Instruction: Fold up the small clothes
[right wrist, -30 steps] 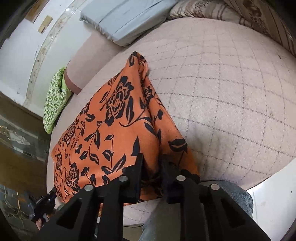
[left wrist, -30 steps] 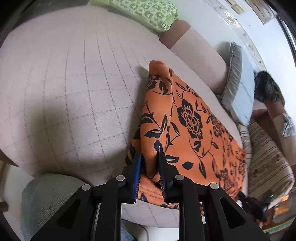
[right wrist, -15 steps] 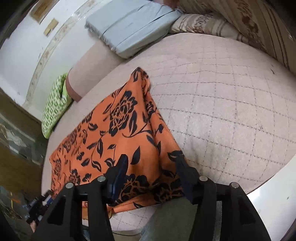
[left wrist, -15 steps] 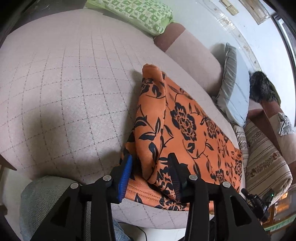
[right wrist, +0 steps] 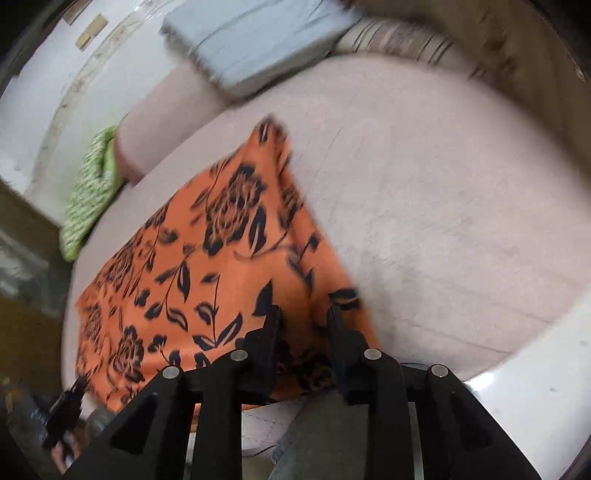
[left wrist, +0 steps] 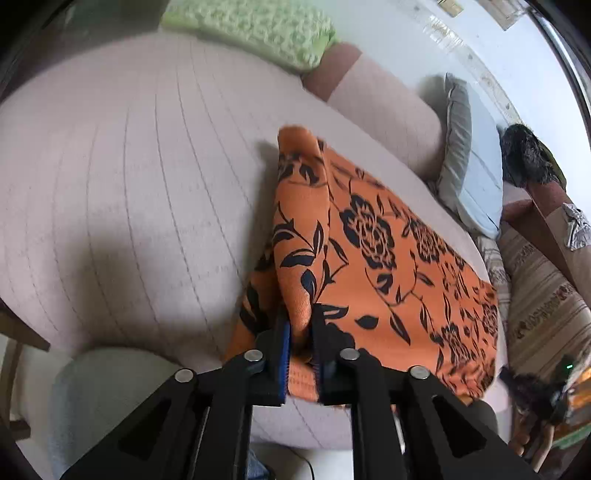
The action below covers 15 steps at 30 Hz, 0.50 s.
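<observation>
An orange cloth with black flowers (left wrist: 373,258) lies spread on the pink quilted sofa seat (left wrist: 129,177). My left gripper (left wrist: 300,332) is shut on a raised fold at the cloth's near left edge. In the right wrist view the same cloth (right wrist: 207,266) lies flat. My right gripper (right wrist: 303,317) stands open over the cloth's near right corner, its jaws well apart with cloth between them, not pinched. The left gripper shows small at the lower left of the right wrist view (right wrist: 66,402).
A green patterned cushion (left wrist: 255,29) lies at the back left. A grey pillow (left wrist: 476,177) and a striped cushion (left wrist: 546,314) lie at the right. The sofa's backrest (left wrist: 380,107) runs behind the cloth. My knees show below both grippers.
Both grippers opened half a second ago. The left gripper has since shut again on the cloth's left edge fold. The right gripper stays open, jaws somewhat closer together.
</observation>
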Each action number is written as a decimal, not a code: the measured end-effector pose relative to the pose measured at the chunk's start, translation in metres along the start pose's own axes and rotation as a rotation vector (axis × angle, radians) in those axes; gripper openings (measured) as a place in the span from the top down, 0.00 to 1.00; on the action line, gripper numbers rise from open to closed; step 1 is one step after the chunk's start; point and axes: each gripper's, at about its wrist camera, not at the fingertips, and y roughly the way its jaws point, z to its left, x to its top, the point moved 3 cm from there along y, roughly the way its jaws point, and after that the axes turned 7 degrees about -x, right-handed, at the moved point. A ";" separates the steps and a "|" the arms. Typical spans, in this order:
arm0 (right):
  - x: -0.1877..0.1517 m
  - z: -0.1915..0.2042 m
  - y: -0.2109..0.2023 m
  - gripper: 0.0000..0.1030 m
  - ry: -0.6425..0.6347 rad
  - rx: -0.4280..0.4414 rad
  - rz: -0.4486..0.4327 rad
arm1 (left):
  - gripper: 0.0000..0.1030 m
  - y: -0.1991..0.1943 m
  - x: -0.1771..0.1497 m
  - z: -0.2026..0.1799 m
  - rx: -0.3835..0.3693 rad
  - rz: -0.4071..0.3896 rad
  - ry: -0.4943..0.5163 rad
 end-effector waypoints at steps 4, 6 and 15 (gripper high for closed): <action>0.015 0.059 -0.051 0.37 -0.090 0.084 -0.111 | 0.66 -0.015 0.006 0.015 -0.055 -0.075 -0.086; 0.017 0.106 -0.058 0.37 -0.190 0.180 -0.075 | 0.46 -0.018 0.010 0.026 -0.032 -0.101 -0.135; -0.017 0.310 -0.001 0.37 -0.514 0.440 0.273 | 0.46 0.013 0.020 0.025 -0.101 0.024 -0.143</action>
